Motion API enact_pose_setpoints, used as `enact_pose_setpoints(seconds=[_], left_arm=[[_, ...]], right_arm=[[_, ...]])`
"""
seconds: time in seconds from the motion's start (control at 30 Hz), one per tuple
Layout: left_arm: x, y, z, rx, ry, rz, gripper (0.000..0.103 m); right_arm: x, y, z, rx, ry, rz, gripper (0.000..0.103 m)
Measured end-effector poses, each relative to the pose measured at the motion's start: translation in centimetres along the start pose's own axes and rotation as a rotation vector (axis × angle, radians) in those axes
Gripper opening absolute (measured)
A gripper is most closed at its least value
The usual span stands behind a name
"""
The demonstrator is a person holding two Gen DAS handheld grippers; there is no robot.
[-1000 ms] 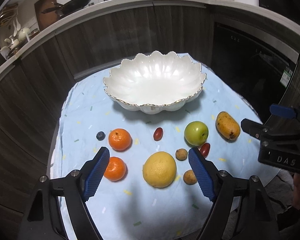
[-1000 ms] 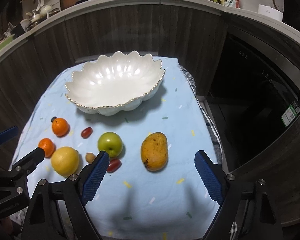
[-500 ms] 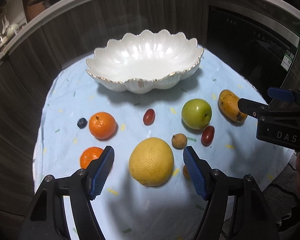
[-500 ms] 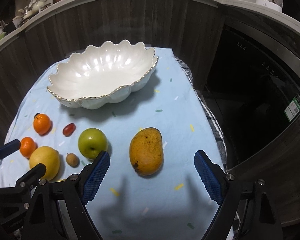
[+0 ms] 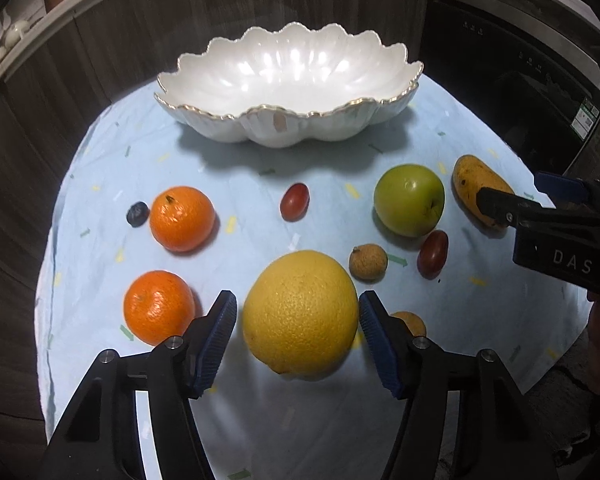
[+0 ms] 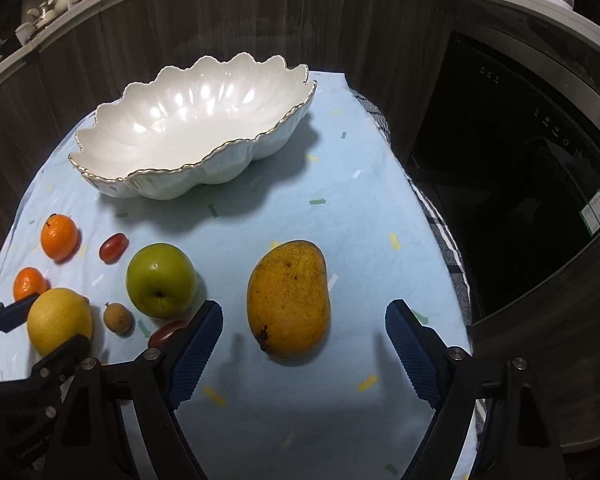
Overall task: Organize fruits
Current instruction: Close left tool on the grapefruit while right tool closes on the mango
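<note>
Fingers of the left gripper (image 5: 298, 344) stand apart, one on each side of the large yellow citrus (image 5: 300, 314), with a narrow gap visible on both flanks; no contact is established. Fingers of the right gripper (image 6: 304, 350) are spread wide, straddling the near end of the mango (image 6: 288, 298) with ample clearance.

Both tools appear set for simultaneous pickups, each wide enough to clear its fruit. The white scalloped bowl (image 5: 288, 80) sits empty at the far side of the blue cloth (image 5: 260, 420), the evident destination. All fruit remains on the cloth: two mandarins (image 5: 182, 218) (image 5: 159, 307), a green apple (image 5: 409, 200), two red grapes (image 5: 295, 201) (image 5: 432, 253), a longan-like brown fruit (image 5: 368, 262) and a small dark berry (image 5: 137, 213). A second small brown fruit behind the left gripper's right finger is largely hidden; identity uncertain.

Compared with half a second ago, both grippers have advanced. The citrus, previously ahead of the left fingertips, now lies between them. The mango has likewise moved from ahead of the right fingers into their span. No fruit has shifted on the cloth.
</note>
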State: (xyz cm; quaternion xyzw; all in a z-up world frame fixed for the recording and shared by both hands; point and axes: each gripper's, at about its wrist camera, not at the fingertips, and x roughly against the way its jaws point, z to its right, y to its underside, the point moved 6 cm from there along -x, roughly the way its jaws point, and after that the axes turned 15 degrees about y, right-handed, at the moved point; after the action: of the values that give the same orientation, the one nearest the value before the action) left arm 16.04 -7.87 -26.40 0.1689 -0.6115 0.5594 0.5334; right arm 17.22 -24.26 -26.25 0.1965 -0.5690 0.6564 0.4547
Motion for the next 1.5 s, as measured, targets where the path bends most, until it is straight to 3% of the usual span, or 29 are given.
enact_pose_setpoints(seconds=[0.63,1.03,1.5], left_arm=[[-0.9,0.0,-0.3,0.014,0.037,-0.003,0.055],[-0.5,0.1,-0.5,0.033,0.028,-0.015,0.054],[3.6,-1.7,0.3,0.009,0.002,0.069,0.054]], right_arm=[[-3.0,0.3,-1.4,0.006,-0.039,-0.061,0.051],[-2.3,0.4,-1.3,0.008,-0.053,-0.058,0.049],[1.7,-1.7,-0.3,-0.022,-0.074,0.015,0.049]])
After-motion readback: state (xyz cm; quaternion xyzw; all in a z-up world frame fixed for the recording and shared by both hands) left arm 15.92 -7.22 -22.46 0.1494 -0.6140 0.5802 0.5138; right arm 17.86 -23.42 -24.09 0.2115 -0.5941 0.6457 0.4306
